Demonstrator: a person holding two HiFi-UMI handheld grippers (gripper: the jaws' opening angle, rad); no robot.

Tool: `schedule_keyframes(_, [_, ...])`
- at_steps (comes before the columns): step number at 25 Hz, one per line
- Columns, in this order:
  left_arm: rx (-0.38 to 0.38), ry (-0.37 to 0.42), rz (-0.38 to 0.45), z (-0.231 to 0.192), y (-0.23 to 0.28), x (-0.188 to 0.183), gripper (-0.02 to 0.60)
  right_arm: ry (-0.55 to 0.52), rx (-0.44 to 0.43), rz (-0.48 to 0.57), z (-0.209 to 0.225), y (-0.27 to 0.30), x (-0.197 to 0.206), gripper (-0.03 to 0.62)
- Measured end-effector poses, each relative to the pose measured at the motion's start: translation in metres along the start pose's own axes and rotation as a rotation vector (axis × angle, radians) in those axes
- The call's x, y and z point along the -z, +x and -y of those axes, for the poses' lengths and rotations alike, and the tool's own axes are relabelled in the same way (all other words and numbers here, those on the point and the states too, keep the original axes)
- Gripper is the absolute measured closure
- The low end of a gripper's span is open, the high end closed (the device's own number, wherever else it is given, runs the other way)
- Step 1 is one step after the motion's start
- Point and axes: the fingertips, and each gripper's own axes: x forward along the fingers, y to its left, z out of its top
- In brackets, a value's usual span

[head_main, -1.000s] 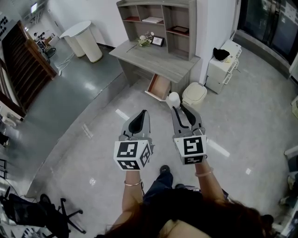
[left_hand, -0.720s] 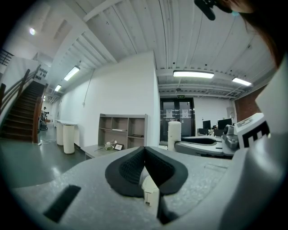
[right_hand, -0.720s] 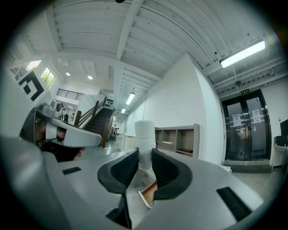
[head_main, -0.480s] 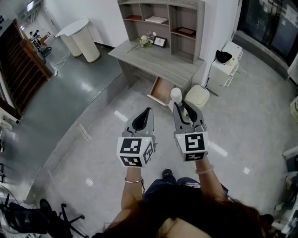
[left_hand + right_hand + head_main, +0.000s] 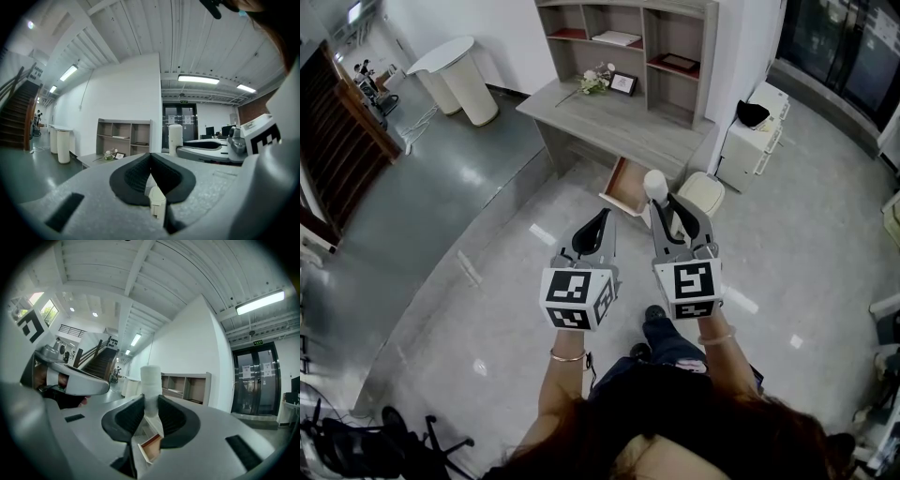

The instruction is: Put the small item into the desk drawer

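Note:
A small white cylinder (image 5: 655, 184) stands up between the jaws of my right gripper (image 5: 662, 200), which is shut on it; in the right gripper view the cylinder (image 5: 151, 379) rises above the black pads (image 5: 130, 416). My left gripper (image 5: 600, 221) is held level beside it, shut with nothing in it (image 5: 150, 157). Ahead stands a grey desk (image 5: 609, 117) with its drawer (image 5: 625, 185) pulled open, its wooden inside showing. The drawer (image 5: 150, 449) also shows low between the right jaws. Both grippers are in the air, short of the desk.
A shelf unit (image 5: 630, 42) sits on the desk's back, with flowers (image 5: 592, 82) and a framed picture (image 5: 623, 82) in front. A white bin (image 5: 705, 192) and a small white cabinet (image 5: 750, 131) stand right of the drawer. A round white table (image 5: 455, 75) is far left, an office chair (image 5: 366, 445) behind.
The desk and open drawer have drawn closer as the person walks toward them. Both grippers keep the same pose, and the white cylinder stays in the right jaws.

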Motion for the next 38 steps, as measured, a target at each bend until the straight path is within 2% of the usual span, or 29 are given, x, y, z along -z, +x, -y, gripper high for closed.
schedule_keyframes(6, [0.004,-0.005,0.004,-0.014,0.024,-0.003,0.566,-0.027,-0.008,0.006,0.002,0.025,0.002,0.511])
schedule_keyframes(14, [0.001,-0.002,-0.007,-0.034,0.067,0.001,0.566,0.000,-0.017,-0.011,0.016,0.066,0.018,0.511])
schedule_keyframes(27, [-0.013,-0.040,-0.042,-0.063,0.162,0.013,0.566,0.003,-0.052,-0.047,0.064,0.150,0.048,0.510])
schedule_keyframes(38, [-0.068,-0.056,-0.074,-0.083,0.231,0.033,0.566,-0.013,-0.116,-0.092,0.094,0.214,0.086,0.510])
